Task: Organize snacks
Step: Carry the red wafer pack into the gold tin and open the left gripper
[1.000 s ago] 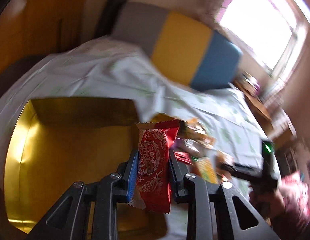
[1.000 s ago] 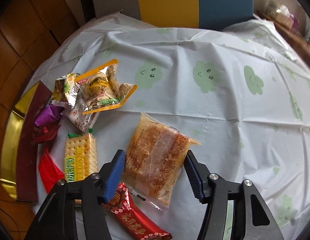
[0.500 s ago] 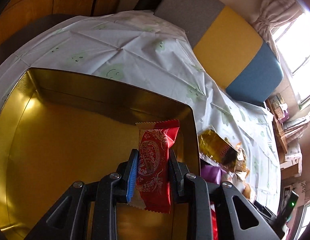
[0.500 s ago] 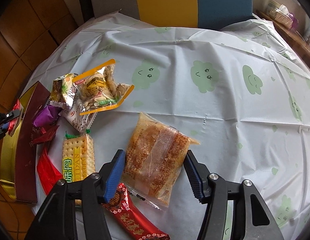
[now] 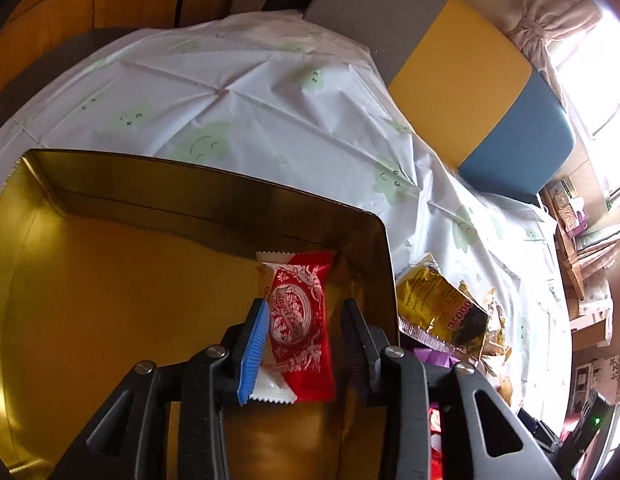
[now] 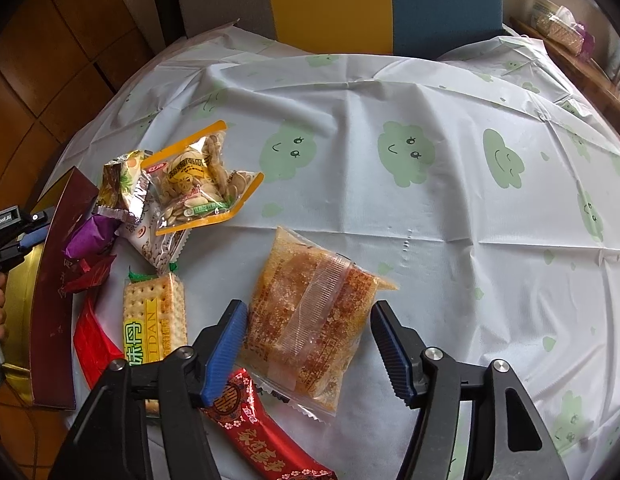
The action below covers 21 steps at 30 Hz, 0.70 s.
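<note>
Red snack packet (image 5: 300, 328) lengthwise between parted left fingers (image 5: 252, 350), over gold tin (image 5: 110, 300)

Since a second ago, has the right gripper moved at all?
No. The right gripper is open around the brown snack bag as before, and the green cloud print on the tablecloth sits at the same spot in its view.

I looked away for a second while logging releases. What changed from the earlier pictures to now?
The left gripper swung from the snack pile over the gold tin, then opened its jaws, releasing the red snack packet, which now sits in the tin. The right gripper stayed open around the brown cake pack; the other snacks stayed put.
</note>
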Tool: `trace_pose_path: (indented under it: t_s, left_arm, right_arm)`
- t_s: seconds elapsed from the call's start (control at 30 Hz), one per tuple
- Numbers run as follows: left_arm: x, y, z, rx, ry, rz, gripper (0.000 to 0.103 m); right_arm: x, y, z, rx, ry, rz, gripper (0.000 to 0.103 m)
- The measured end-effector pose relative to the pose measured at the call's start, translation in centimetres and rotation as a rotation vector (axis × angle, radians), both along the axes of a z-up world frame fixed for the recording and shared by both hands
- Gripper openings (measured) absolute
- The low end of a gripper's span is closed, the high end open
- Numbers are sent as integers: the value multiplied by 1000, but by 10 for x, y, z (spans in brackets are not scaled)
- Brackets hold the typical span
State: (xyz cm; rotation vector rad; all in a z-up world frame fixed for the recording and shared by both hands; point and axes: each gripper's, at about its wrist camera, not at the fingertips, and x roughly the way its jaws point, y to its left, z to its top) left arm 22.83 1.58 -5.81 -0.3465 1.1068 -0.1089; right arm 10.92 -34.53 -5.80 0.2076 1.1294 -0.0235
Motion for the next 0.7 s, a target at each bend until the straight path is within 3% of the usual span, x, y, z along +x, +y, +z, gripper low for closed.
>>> trace_pose_path:
  t_s: [0.13,0.33,0.37,0.43,0.5,0.7]
  left_arm:
    - [-23,-3,17,66,-57,-22,37]
    - [-69,-11,38,131,-152,-82,37]
    - [-76,-13,39,137,-158,-92,38]
    - [-91,-16,41,144,-165,-109,37]
    - [-107,-19,42,144,-176,-129,37]
    - [-142,-24,47,187,-211,-178,37]
  right_arm:
    - [0,-5,3,32,-18,-20,77]
    - [1,-3,2,19,-19,-2,77]
    - [2,-2,0,8,-14,2,76]
    - [1,1,-1,4,-21,23,59]
    - [-1,5,1,-47,-42,12,59]
    - [-2,3,1,-67,-48,10,58]
